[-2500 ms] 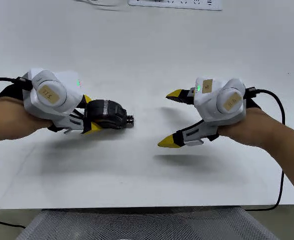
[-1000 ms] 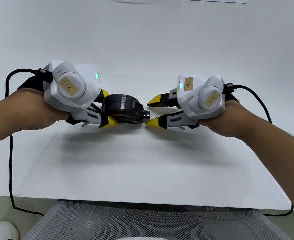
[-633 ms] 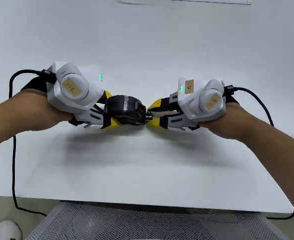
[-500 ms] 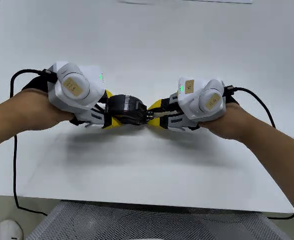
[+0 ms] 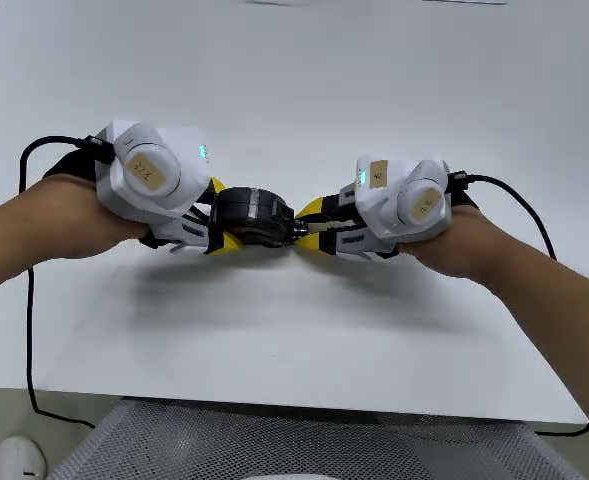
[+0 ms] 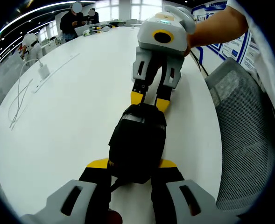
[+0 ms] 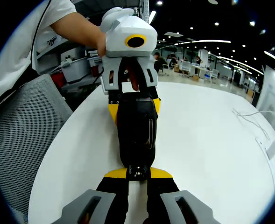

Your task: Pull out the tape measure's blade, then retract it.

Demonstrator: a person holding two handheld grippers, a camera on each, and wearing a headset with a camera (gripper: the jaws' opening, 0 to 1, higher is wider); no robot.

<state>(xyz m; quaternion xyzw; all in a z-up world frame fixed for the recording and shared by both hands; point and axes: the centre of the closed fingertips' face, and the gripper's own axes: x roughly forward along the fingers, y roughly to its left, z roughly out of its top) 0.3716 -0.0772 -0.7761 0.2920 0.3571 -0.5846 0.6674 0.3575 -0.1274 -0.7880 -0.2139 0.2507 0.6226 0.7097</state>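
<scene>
A black tape measure (image 5: 252,217) is held just above the white table, with my left gripper (image 5: 217,215) shut on its case. My right gripper (image 5: 309,225) meets it from the right, its yellow fingertips (image 5: 312,208) shut on the blade's end hook at the case mouth. In the left gripper view the case (image 6: 137,142) sits between my left gripper's (image 6: 132,164) jaws, and the right gripper (image 6: 149,100) pinches its far end. In the right gripper view the end hook (image 7: 137,171) lies between my right gripper's (image 7: 138,175) jaws, the case (image 7: 136,130) beyond it. Almost no blade shows.
The white table (image 5: 274,330) ends at a front edge close to me, over a grey mesh chair (image 5: 274,445). Black cables (image 5: 29,300) trail from both grippers. A white cable with an adapter (image 6: 44,71) lies further along the table. People stand at the far end.
The right gripper has come in from the right and shut on the blade's end hook; it stood open and apart before. Over the last half second nothing has visibly shifted.
</scene>
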